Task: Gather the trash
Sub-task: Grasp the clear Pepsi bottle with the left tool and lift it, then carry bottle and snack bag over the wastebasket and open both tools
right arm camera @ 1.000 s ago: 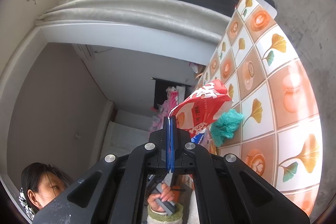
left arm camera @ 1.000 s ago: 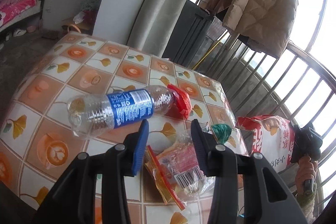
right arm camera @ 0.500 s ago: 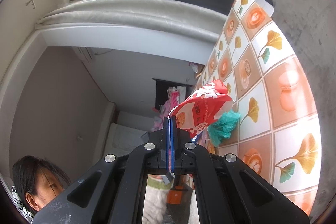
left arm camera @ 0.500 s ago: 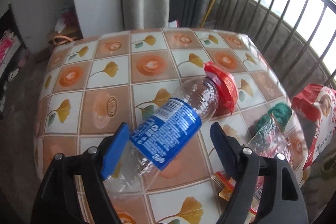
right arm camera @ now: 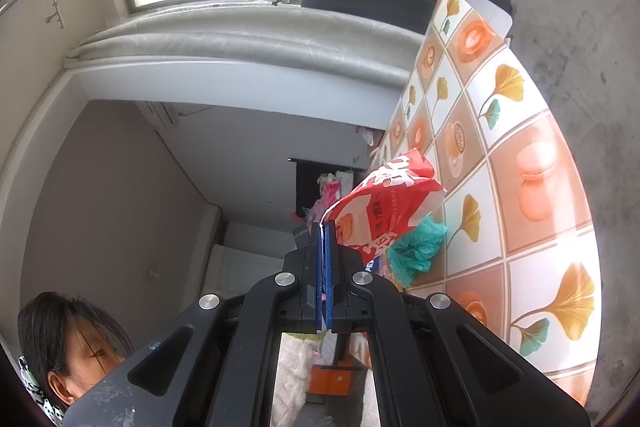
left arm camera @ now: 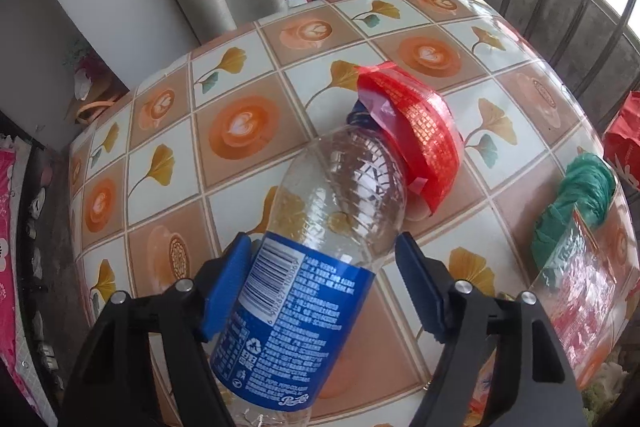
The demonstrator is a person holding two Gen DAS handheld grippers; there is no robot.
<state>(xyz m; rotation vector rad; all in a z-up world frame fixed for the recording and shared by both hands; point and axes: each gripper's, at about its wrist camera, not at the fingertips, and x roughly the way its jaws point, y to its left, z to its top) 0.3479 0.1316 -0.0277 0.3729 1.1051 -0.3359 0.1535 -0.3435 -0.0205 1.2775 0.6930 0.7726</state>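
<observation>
Here, the clear plastic bottle with a blue label (left arm camera: 304, 291), lying mid-table (left arm camera: 248, 75), is straddled by the closing left gripper (left arm camera: 324, 287); only the right-wrist view shows the right gripper (right arm camera: 325, 227) pinching the red-and-white bag (right arm camera: 384, 203).

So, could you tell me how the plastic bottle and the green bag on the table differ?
The plastic bottle is clear and rigid with a blue label; the green bag is opaque and crumpled. The bottle lies between the closing jaws of the left gripper; the bag lies apart, near the table edge. Both rest on the table.
</observation>
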